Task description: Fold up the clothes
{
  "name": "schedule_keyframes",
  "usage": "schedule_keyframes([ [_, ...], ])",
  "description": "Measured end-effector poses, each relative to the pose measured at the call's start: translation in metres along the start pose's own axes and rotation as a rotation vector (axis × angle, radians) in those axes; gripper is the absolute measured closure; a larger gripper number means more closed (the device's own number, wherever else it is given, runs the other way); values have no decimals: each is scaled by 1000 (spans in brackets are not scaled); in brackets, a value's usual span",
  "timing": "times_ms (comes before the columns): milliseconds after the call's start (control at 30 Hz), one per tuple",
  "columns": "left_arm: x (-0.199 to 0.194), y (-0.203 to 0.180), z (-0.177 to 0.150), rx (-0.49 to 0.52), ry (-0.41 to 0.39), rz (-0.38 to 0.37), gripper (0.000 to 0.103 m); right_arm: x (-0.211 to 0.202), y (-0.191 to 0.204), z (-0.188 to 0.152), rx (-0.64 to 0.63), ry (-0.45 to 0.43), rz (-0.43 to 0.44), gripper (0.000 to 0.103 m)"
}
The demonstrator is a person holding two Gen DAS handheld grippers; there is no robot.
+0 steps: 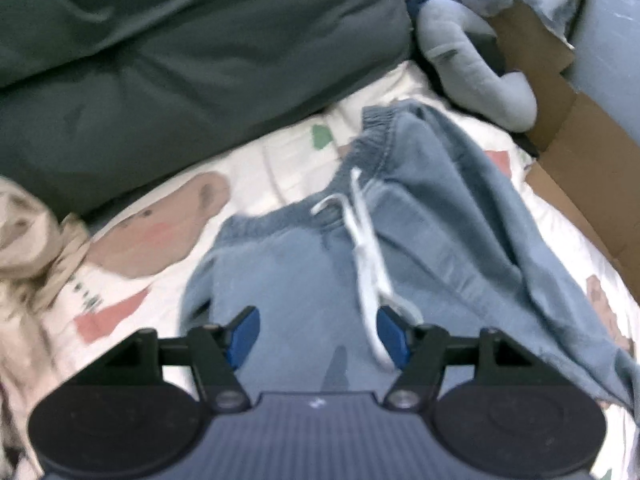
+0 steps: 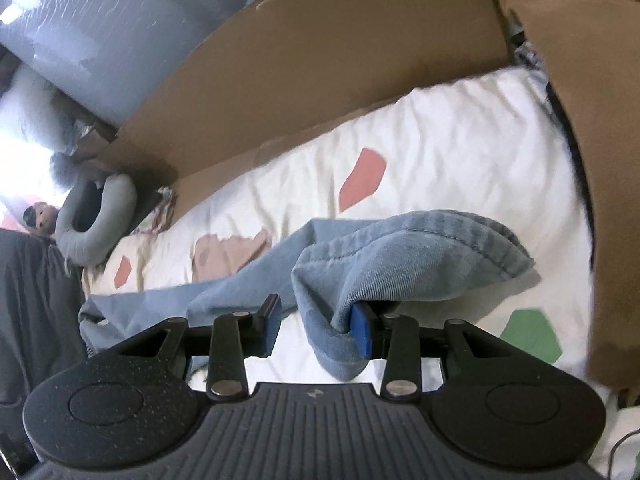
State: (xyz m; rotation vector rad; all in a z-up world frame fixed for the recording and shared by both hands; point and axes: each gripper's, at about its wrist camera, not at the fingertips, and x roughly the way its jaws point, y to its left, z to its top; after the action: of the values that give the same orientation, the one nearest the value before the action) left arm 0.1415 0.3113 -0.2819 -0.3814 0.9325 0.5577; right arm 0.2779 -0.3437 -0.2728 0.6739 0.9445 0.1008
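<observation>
Risk of snagging: white drawstring cord (image 1: 368,264) of the light blue denim trousers with elastic waistband (image 1: 320,280) trails down beside the right-hand blue pad (image 1: 392,336) of the left gripper (image 1: 318,334); a closing or lifting move could, by this judgement, catch the cord instead of the cloth and drag the waist askew.
Risk of slipping: denim hem (image 2: 420,256) drapes over only one pad (image 2: 360,330) of the right gripper (image 2: 316,328); with nothing pinching it, the cloth may slide off if the tool moves.
Risk of crooked fold: trousers lie bunched and creased, so edges may not meet.
Left tool: jaws stand wide apart, holding nothing, low over the trouser front just near of the waistband.
Right tool: jaws stand wide, cloth hanging on the right-hand finger, not clamped.
Pose, left: pointing along the garment toward the far dark grey-green cushion (image 1: 180,60).
Pose, right: low over the bed, tilted, aimed along the brown cardboard sheet (image 2: 320,68).
Trousers' place: spread rumpled on the white bedsheet printed with coloured shapes (image 2: 440,152), waist far, near a grey-blue plush toy (image 1: 472,76).
Stage: unfolded, or mid-fold; the views fit either.
</observation>
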Motion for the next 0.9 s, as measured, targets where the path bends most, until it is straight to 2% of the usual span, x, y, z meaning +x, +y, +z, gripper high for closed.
schedule_keyframes([
  [100, -8, 9, -11, 2, 12, 15, 36, 2, 9, -5, -28, 19, 17, 62],
  [200, -12, 18, -24, -16, 26, 21, 36, 4, 17, -11, -55, 36, 33, 57],
  [367, -16, 23, -46, -26, 35, 13, 36, 6, 31, -21, -119, 62, 57, 57],
  [500, -18, 22, -73, 17, 73, -7, 34, 12, 39, -33, -160, 102, 79, 57],
  [633, -12, 20, -98, 14, 124, -20, 32, 23, 47, -49, -192, 166, 112, 58],
  [900, -10, 6, -125, 102, 180, -54, 30, 29, 74, -75, -294, 249, 186, 58],
])
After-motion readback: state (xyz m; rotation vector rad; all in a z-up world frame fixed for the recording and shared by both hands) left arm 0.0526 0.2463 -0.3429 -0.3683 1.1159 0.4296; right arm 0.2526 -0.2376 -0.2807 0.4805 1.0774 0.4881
